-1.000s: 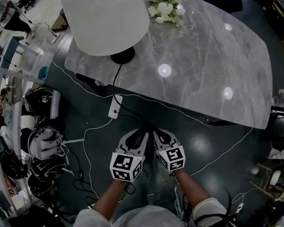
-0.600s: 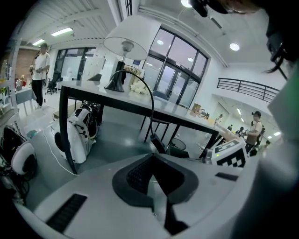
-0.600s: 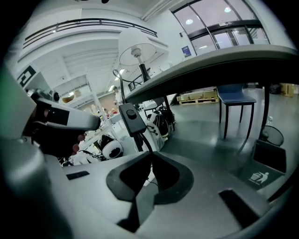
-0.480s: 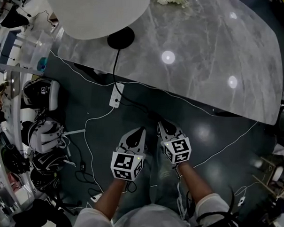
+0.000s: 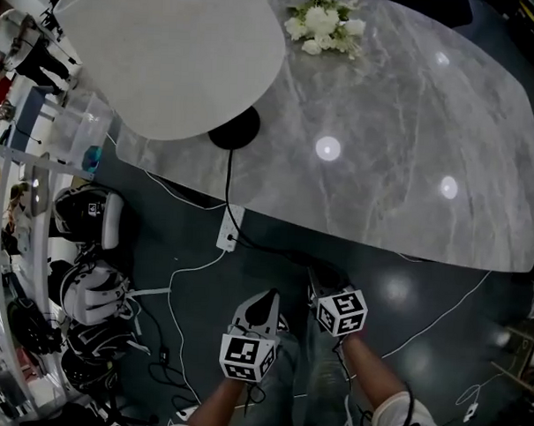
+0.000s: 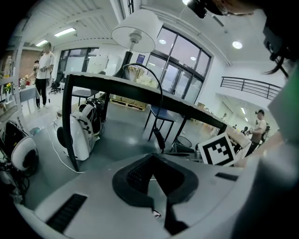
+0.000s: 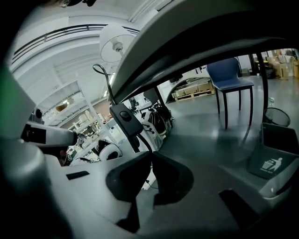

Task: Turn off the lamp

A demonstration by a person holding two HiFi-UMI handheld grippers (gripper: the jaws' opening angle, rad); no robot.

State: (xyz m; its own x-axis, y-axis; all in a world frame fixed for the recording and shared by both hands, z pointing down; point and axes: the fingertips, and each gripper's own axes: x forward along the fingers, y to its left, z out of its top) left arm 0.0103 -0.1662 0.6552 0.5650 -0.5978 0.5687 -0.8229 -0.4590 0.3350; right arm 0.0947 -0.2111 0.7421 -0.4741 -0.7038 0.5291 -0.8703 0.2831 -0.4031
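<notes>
Right tongs (image 7: 151, 156) clamped on cord (image 7: 143, 142) should steady the switch (image 7: 125, 119) at 11 o'clock while left tongs (image 6: 153, 158), together and empty, press its button.

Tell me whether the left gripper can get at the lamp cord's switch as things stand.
Probably yes. The switch hangs in open air below the edge of the table, ahead of the left gripper, with nothing between them. The jaws are shut, though, so it could likely only push it, not pinch it.
</notes>
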